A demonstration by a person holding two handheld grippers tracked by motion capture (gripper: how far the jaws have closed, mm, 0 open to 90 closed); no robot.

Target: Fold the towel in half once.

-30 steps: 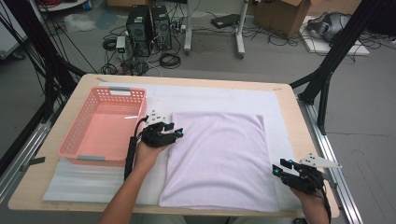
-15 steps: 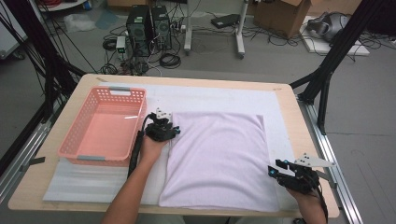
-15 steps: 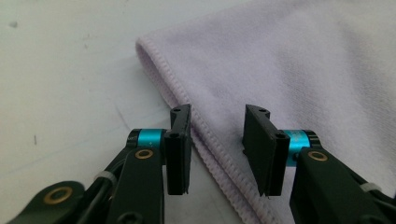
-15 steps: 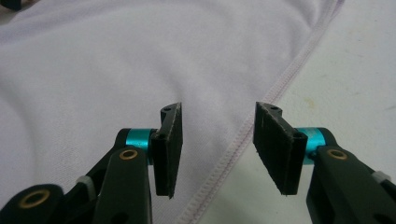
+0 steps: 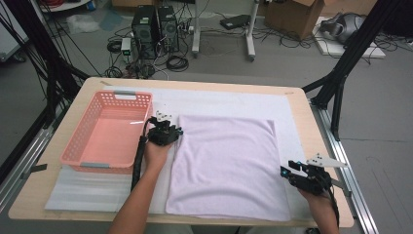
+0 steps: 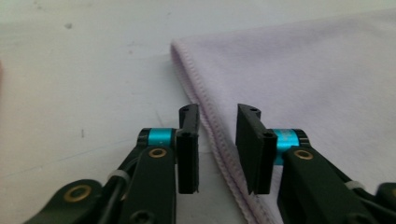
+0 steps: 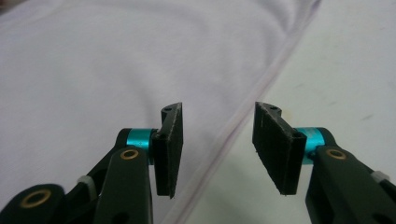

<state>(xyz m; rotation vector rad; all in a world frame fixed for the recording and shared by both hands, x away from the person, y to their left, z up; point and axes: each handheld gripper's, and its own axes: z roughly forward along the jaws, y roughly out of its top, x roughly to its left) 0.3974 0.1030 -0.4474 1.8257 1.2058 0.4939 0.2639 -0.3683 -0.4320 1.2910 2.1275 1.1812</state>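
Note:
A pale lilac towel [image 5: 229, 165] lies flat on a white mat [image 5: 229, 100]. My left gripper [image 5: 176, 131] is low at the towel's far left corner. In the left gripper view its jaws [image 6: 217, 116] straddle the stitched hem [image 6: 208, 116] with a gap on both sides; they have just been closing. My right gripper [image 5: 284, 170] sits at the towel's right edge, near the front. In the right gripper view its jaws [image 7: 217, 112] stand apart over the towel's edge [image 7: 243, 116], one pad over the cloth [image 7: 116, 56], the other over the mat [image 7: 350, 56]; they have narrowed slightly.
An empty pink basket [image 5: 73, 146] stands on the left of the wooden table [image 5: 301, 105], just beside my left hand. Black frame legs, computers and cables are on the floor beyond the far edge.
The left gripper has dropped a little toward the towel's corner and its jaws have narrowed around the hem. The right gripper has stayed in place.

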